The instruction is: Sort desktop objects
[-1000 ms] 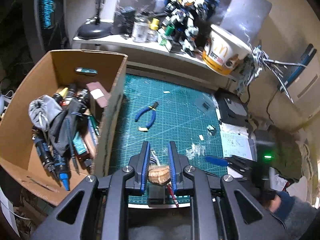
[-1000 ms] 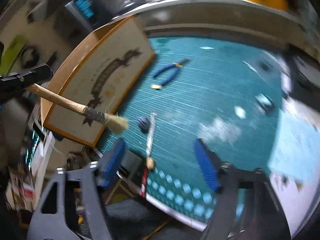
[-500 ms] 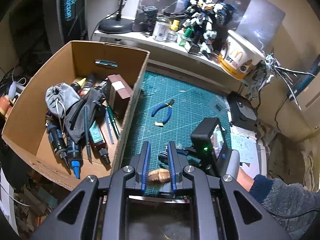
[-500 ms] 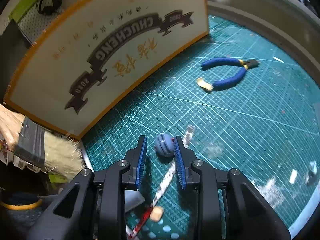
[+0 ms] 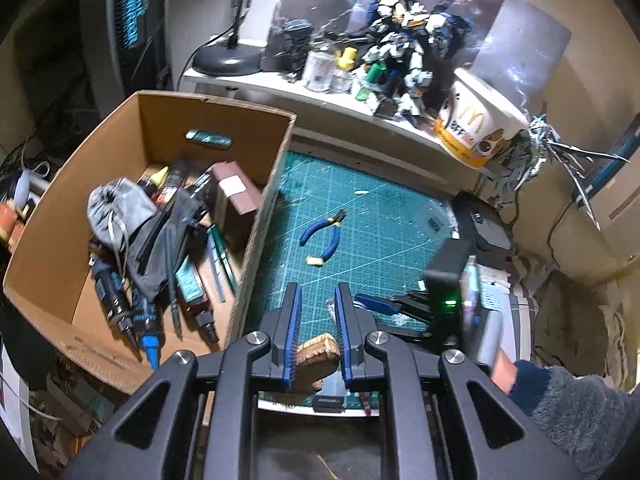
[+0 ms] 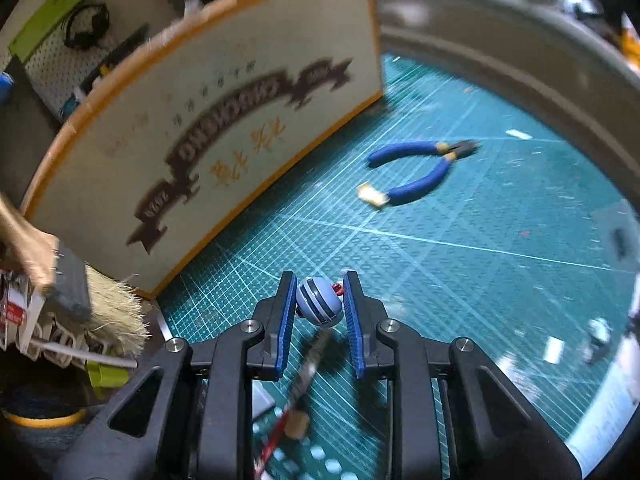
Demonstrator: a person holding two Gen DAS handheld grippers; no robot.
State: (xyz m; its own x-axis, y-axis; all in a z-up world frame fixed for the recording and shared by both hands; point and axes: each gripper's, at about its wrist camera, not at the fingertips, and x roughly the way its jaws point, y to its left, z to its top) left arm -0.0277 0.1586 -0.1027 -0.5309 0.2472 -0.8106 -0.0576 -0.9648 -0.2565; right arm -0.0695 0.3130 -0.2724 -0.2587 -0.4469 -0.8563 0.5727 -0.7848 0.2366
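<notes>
In the right wrist view my right gripper (image 6: 319,286) points down at the green cutting mat (image 6: 480,280). Its jaws are closing, and both blue pads touch the small blue striped ball (image 6: 320,307) between them. My left gripper (image 5: 316,294) is shut on the wooden handle of a paintbrush (image 5: 317,358). The brush's bristles (image 6: 114,314) show at the left edge of the right wrist view, beside the cardboard box (image 6: 240,120). Blue-handled pliers (image 5: 325,232) lie on the mat (image 5: 380,220) beyond both grippers.
The open box (image 5: 276,184) at left holds several tools, pens and a grey pouch. A thin red-and-white stick (image 6: 304,376) lies under the right gripper. A shelf (image 5: 280,80) at the back carries bottles, a model robot and a paper cup. A sleeved hand (image 5: 560,396) is at right.
The right gripper came down over the blue ball and its jaws narrowed from wide apart onto it. The left gripper kept the brush and stayed near the box.
</notes>
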